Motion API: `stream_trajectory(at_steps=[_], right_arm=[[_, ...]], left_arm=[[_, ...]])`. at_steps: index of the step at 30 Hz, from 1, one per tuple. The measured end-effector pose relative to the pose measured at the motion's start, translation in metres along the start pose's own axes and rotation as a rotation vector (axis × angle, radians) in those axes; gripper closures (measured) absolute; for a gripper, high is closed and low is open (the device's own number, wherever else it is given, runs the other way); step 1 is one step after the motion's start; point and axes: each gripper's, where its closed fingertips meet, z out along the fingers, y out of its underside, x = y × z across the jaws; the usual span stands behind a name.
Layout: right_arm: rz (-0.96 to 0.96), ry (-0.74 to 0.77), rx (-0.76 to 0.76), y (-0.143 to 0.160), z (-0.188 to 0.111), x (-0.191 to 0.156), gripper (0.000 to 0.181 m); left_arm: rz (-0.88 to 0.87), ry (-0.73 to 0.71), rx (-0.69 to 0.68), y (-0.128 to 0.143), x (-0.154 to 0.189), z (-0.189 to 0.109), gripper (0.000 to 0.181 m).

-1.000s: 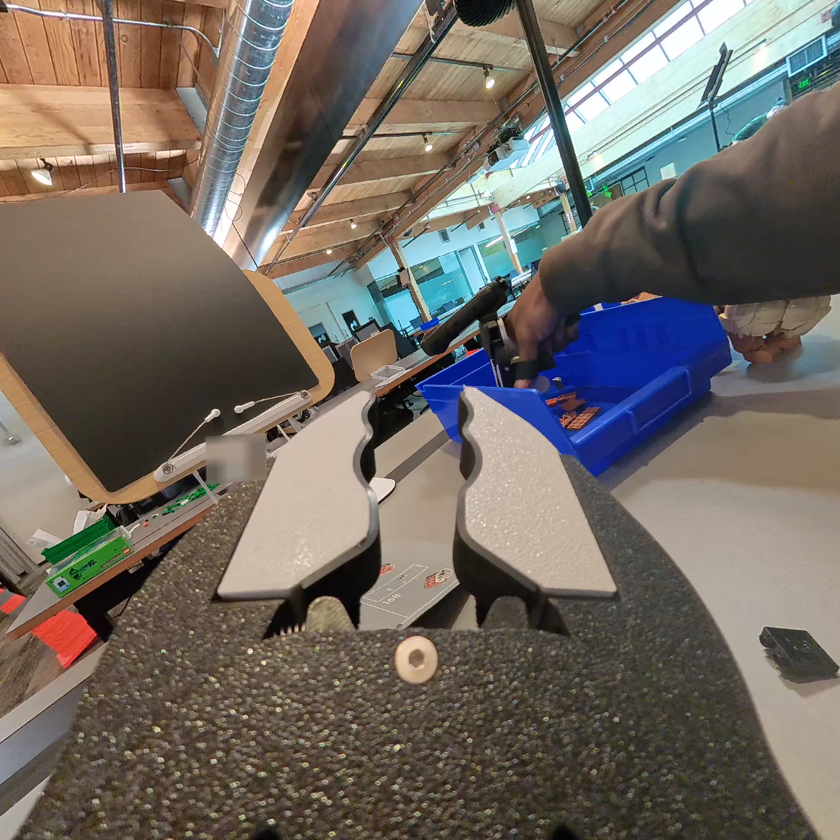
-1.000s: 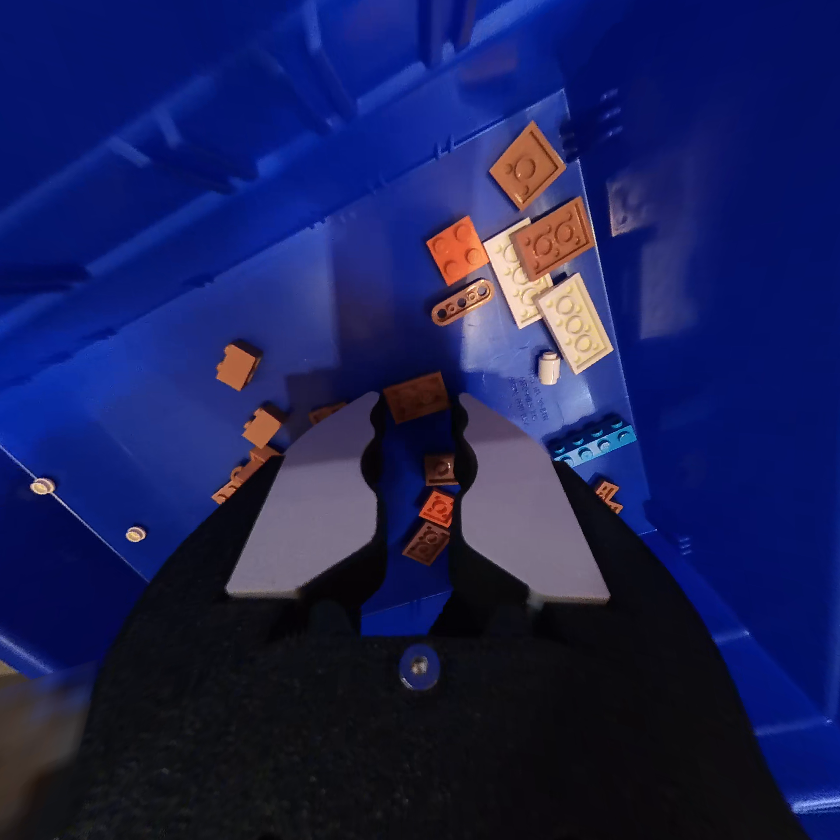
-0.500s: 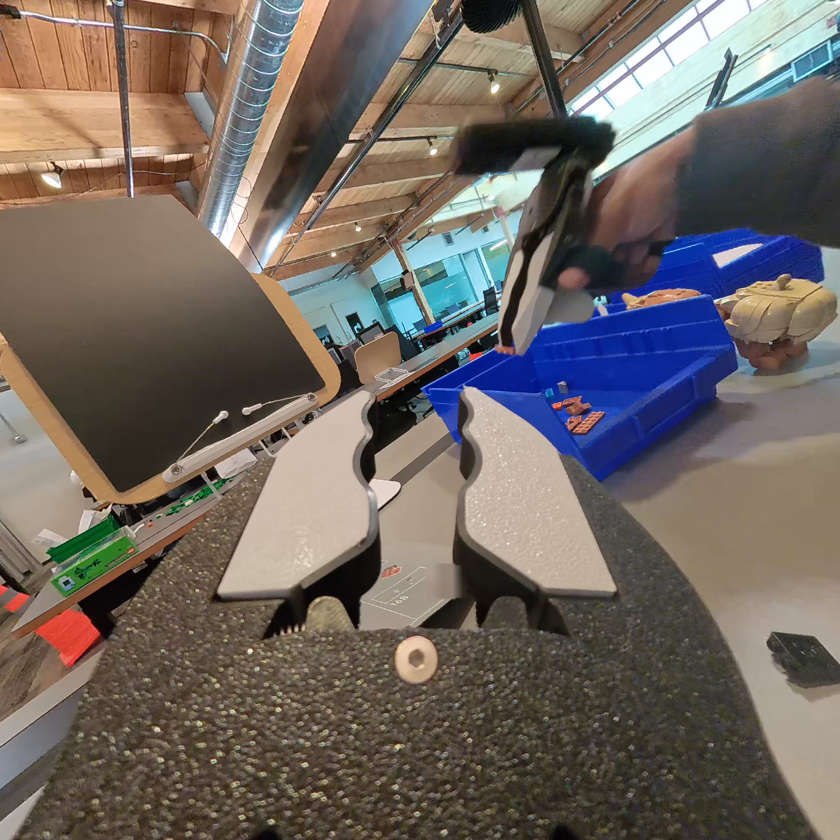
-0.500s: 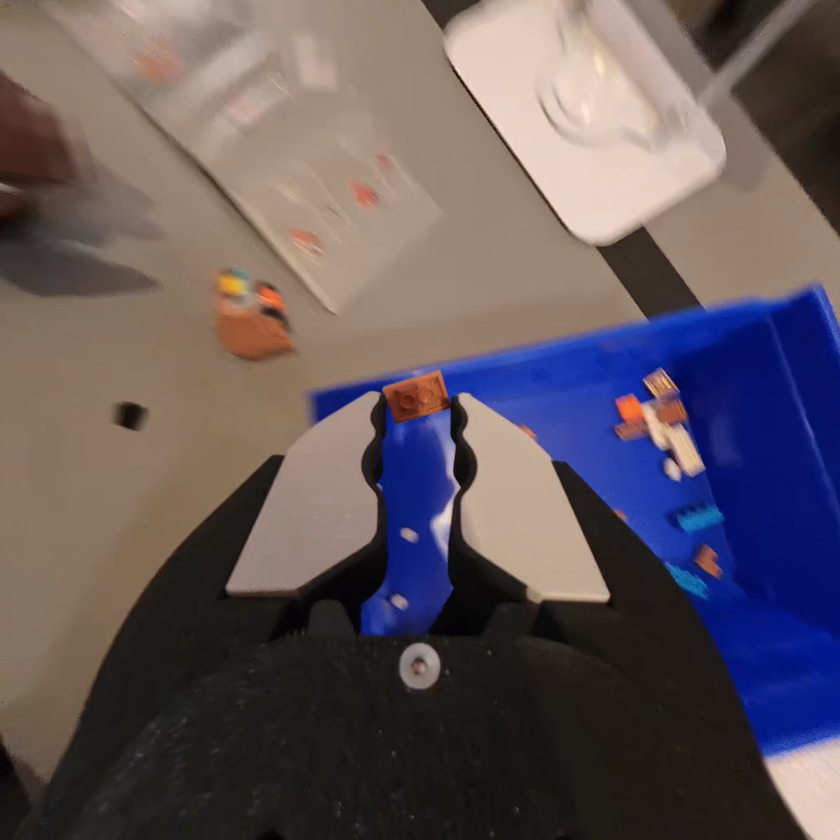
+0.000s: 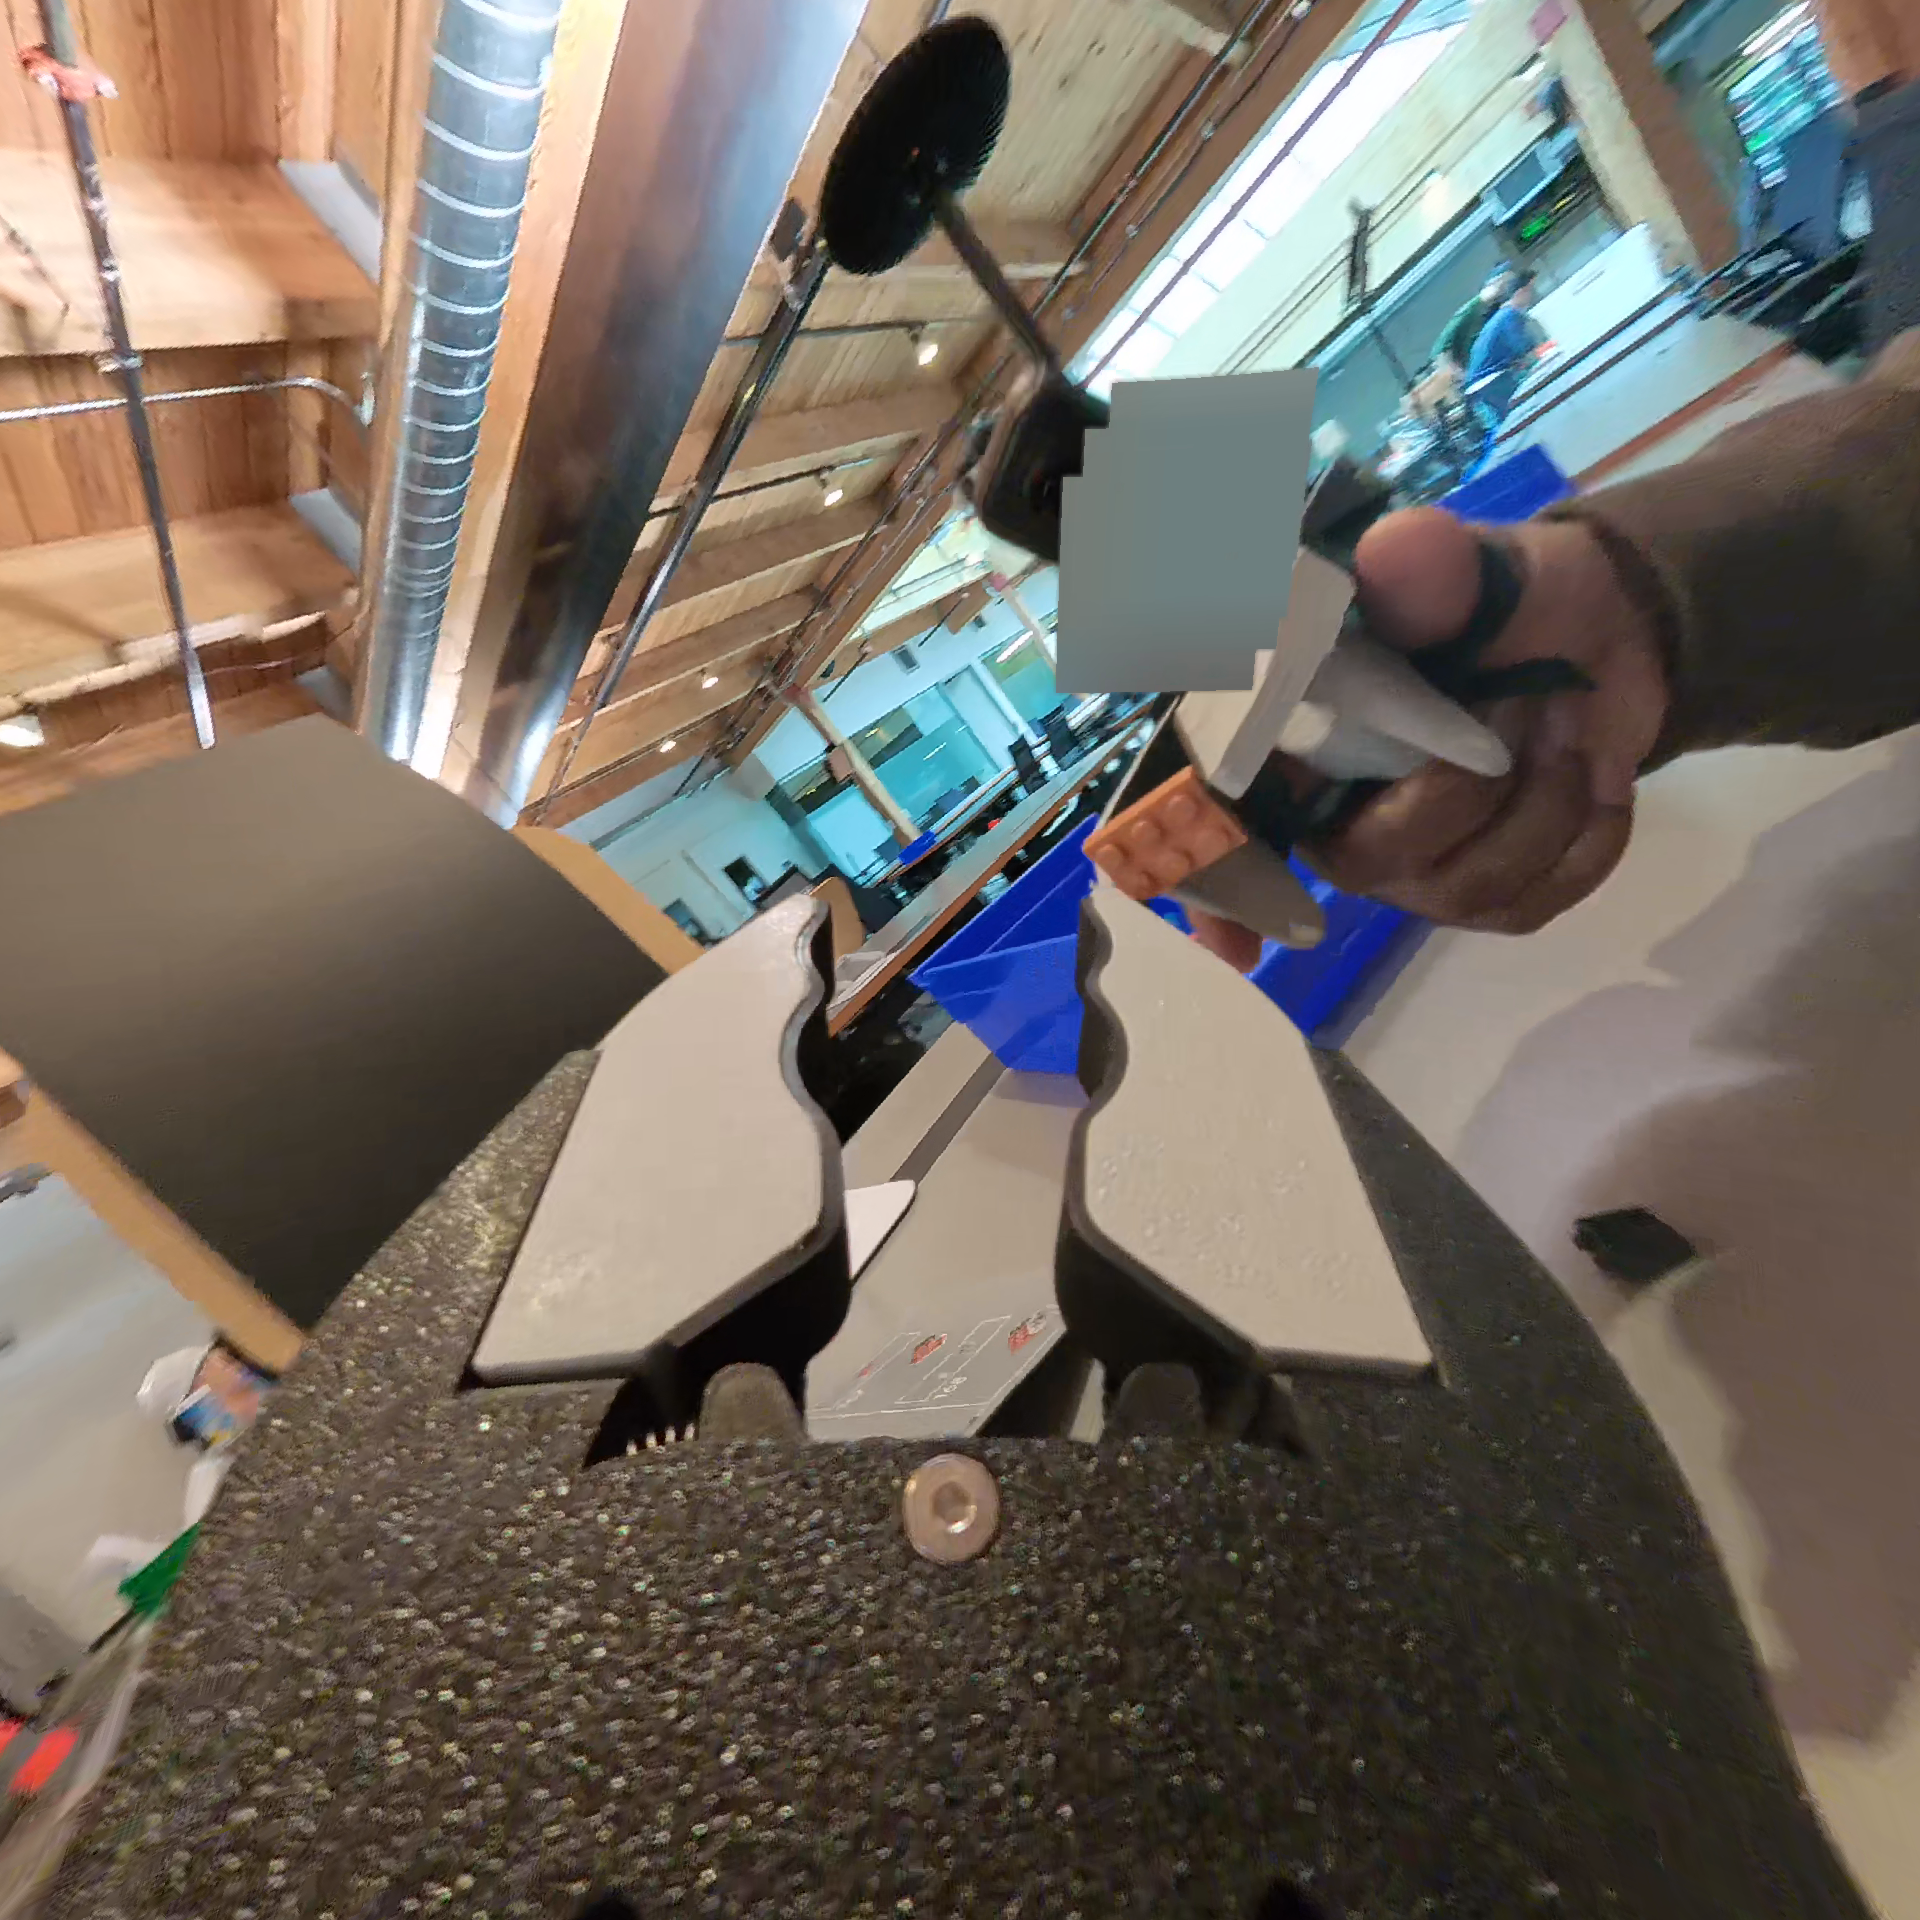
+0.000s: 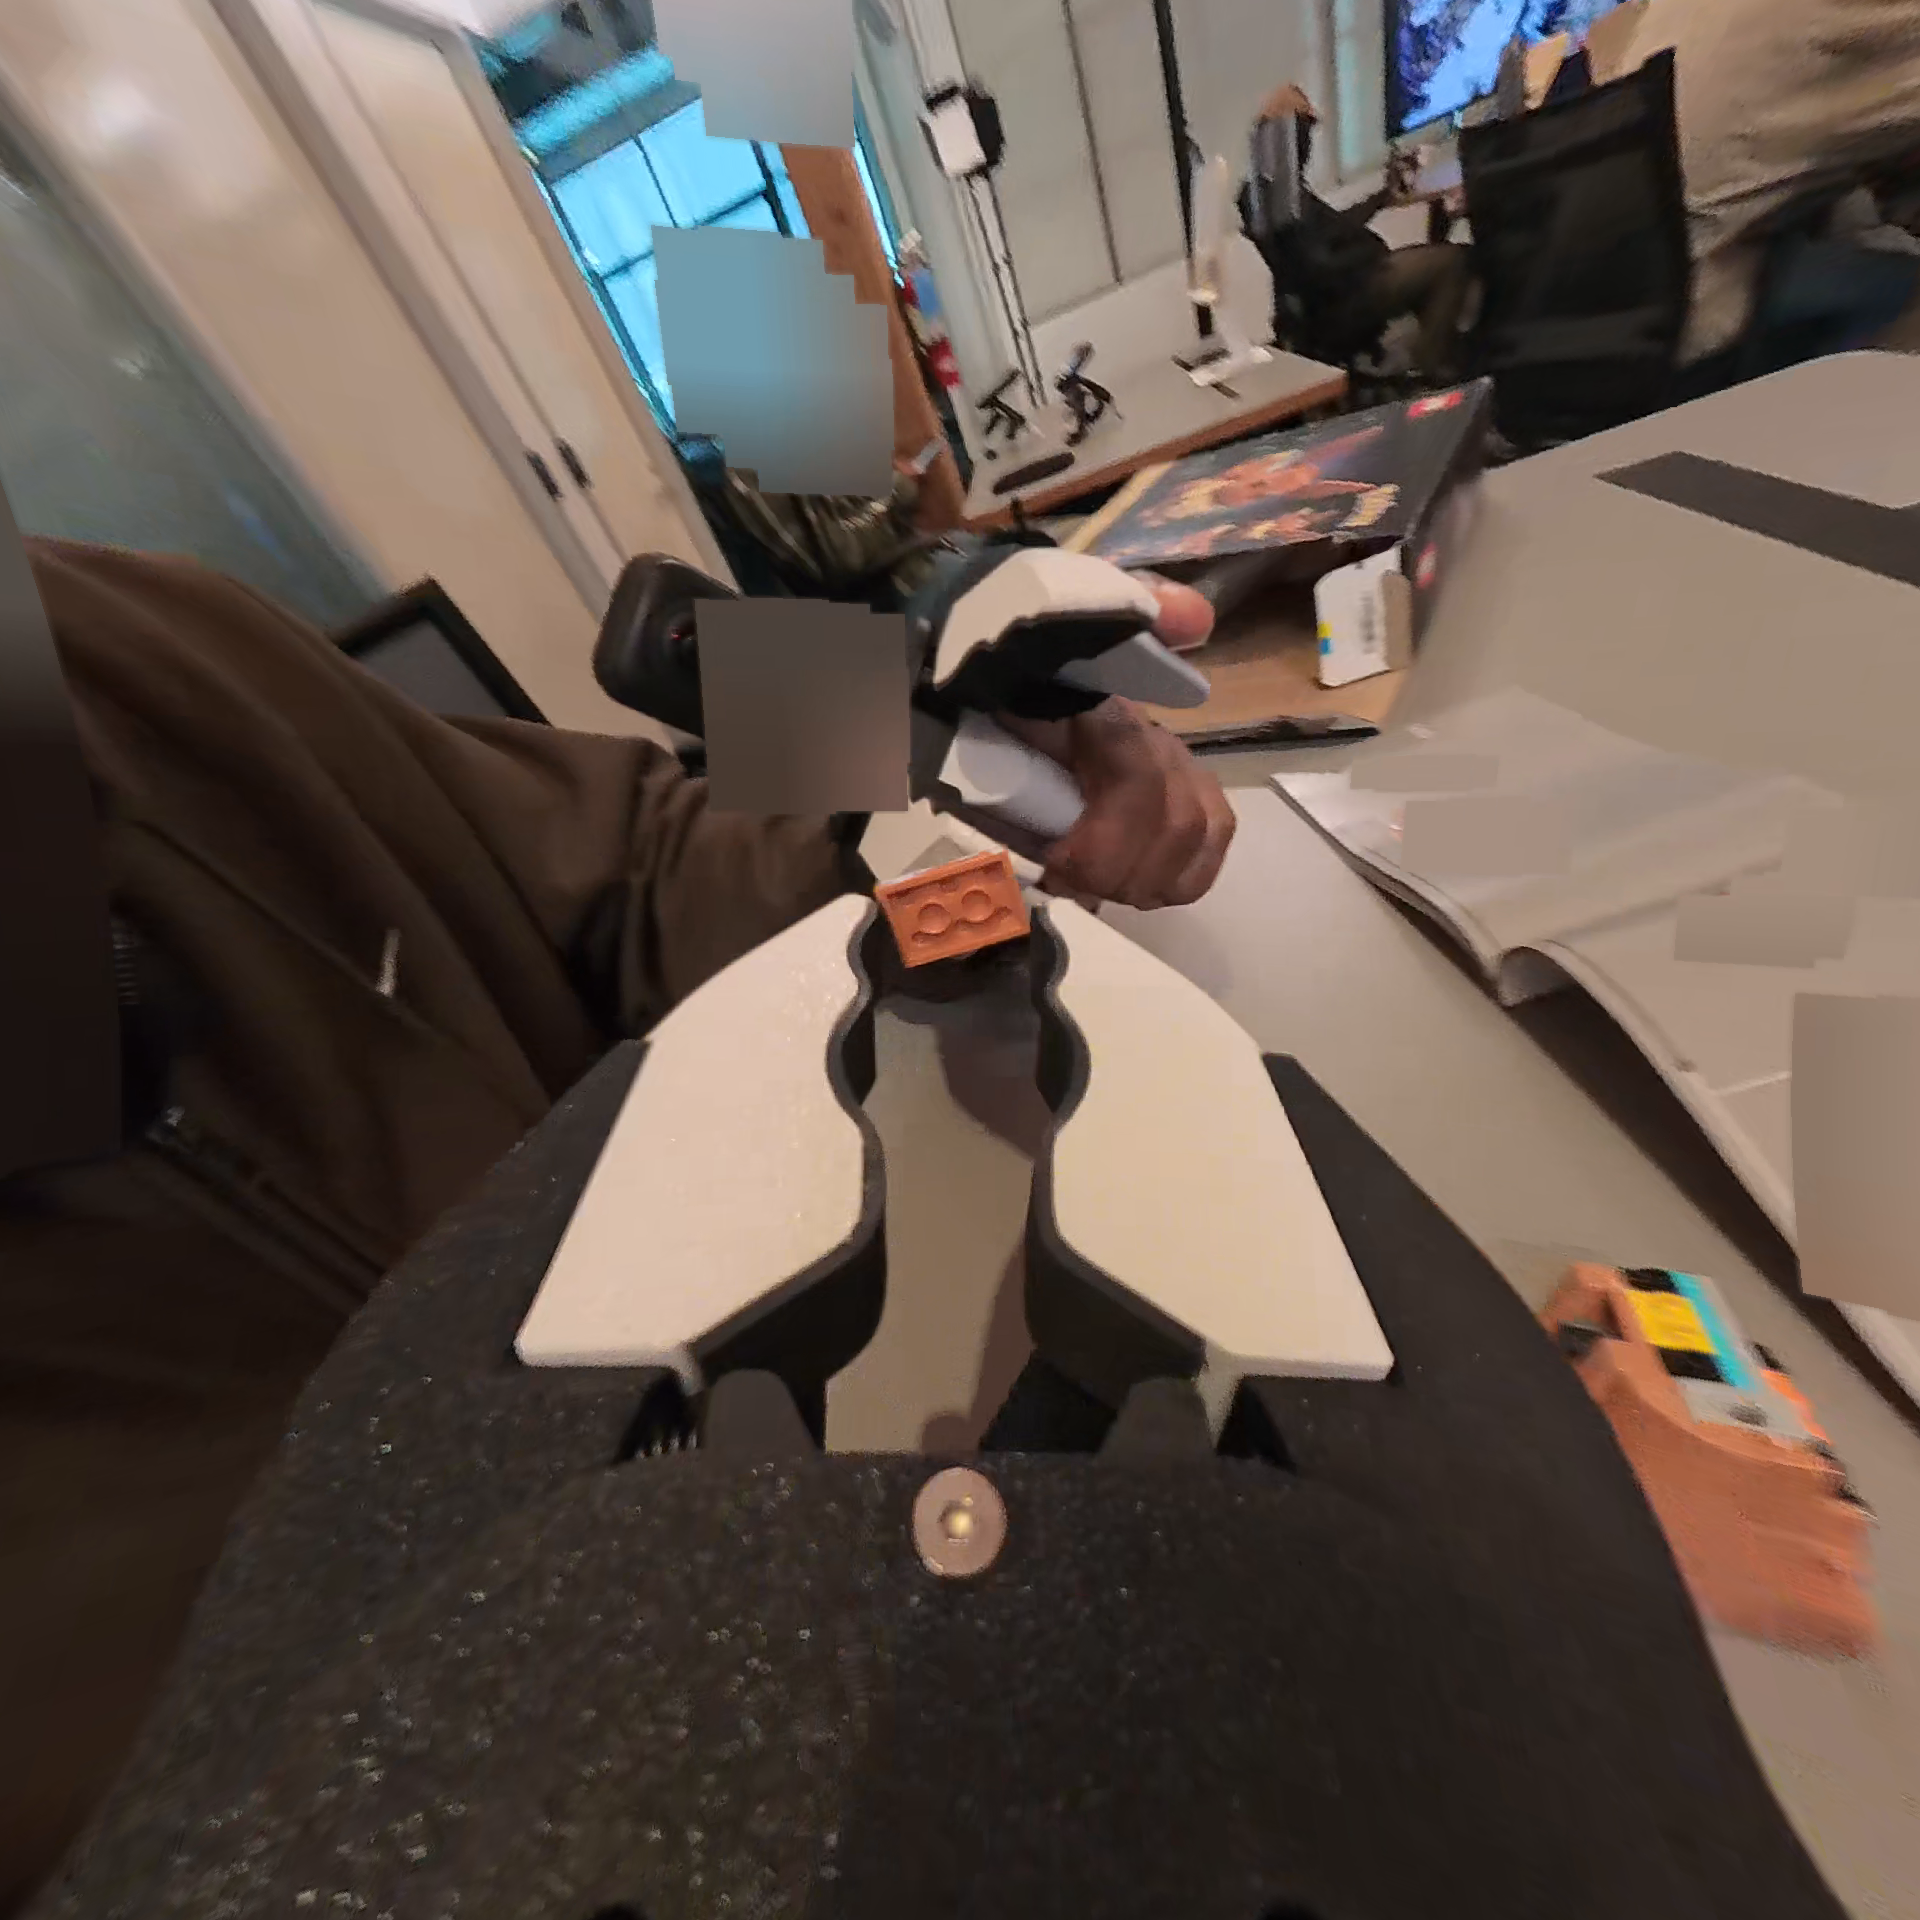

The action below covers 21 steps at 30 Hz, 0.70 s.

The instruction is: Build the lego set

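Observation:
My right gripper is shut on a small orange plate, held by its edges at the fingertips with its underside toward the camera. In the left wrist view the right gripper is up in the air at the right, with the orange plate pointing toward my left gripper. The left gripper is open and empty, a short way from the plate. It also shows in the right wrist view, just beyond the plate. A partly built orange model lies on the table at the lower right.
A blue parts bin stands behind the left fingertips. An open instruction booklet and the set's box lie on the grey table. A small black piece lies at the right. A black board stands left.
My right gripper came up out of the blue bin with the orange plate and swung over close to the left gripper. The left gripper tilted up and stayed open.

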Motion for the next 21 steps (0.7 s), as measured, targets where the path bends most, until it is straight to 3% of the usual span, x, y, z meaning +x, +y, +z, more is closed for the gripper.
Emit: stream_trajectory(at_steps=[4, 14, 21], right_arm=[[0.15, -0.13, 0.089, 0.01, 0.004, -0.002, 0.154], [0.34, -0.423, 0.136, 0.03, 0.012, -0.015, 0.154], [0.371, -0.478, 0.121, 0.035, 0.014, -0.021, 0.154]], left_arm=[[-0.041, 0.149, 0.034, -0.006, 0.015, -0.009, 0.13], [-0.218, 0.453, 0.137, -0.031, 0.05, -0.022, 0.126], [-0.06, 0.474, 0.062, -0.012, 0.069, -0.019, 0.138]])
